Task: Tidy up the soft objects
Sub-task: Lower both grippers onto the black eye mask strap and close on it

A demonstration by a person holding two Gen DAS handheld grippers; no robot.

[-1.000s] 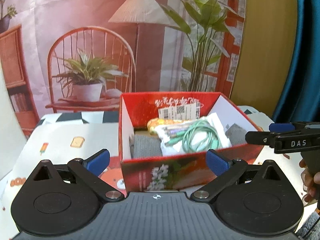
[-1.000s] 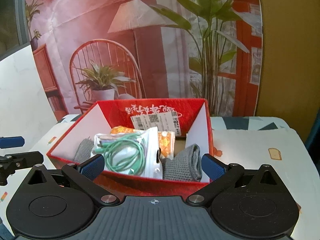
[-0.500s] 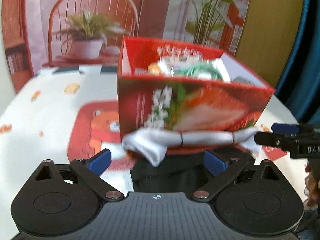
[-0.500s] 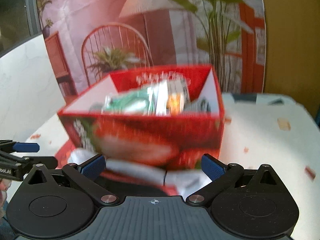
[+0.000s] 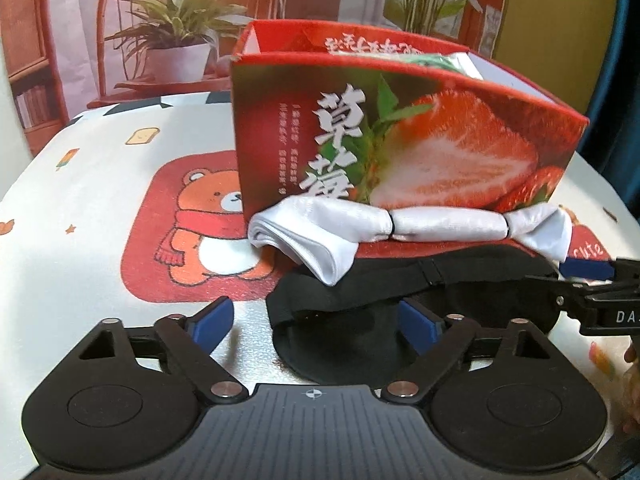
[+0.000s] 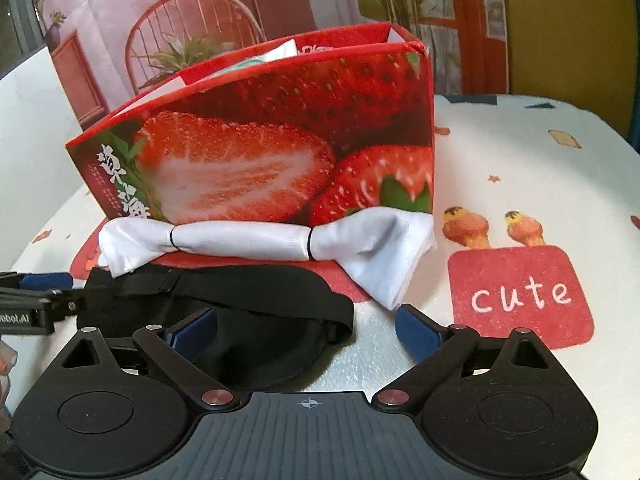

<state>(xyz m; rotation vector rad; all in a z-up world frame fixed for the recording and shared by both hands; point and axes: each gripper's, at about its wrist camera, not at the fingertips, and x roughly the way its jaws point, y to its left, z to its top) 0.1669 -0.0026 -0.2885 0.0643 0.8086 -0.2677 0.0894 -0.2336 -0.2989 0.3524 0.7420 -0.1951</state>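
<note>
- The left claw [image 5: 310,316] stood open and empty at the lower centre of its frame, one blue pad bare over the surface and the other over the black fabric eye mask with its elastic strap [image 5: 400,300].
- The right claw [image 6: 304,326] was open and empty too, low in its own frame, with the same mask [image 6: 240,320] lying between its blue pads.
- The white satin cloth bundle tied by two thin black bands [image 6: 256,240] lay in mid-frame along the foot of the red strawberry-printed cardboard box [image 6: 280,140], touching its front wall, and one flared end overlapped the mask's strap.
- Risk, as I judged it: a grip on the mask's strap alone would likely let the body hang and snag the white bundle, dragging it off its place.
- Both claws pointed at the same mask; closing together, they could pull it against each other or knock fingers.
- The satin looked slippery, so a shallow pinch might slide off; a push forward could shove the box, which already showed a packet and green cable at its rim.
- The surface [image 6: 540,168] wore a white cloth printed with a bear, toast and a red "cute" patch, with a silvery mat under the mask.
- Behind, in the upper frame, hung a printed backdrop of a wicker chair, potted plants and a lamp; a mustard wall stood at upper right.
</note>
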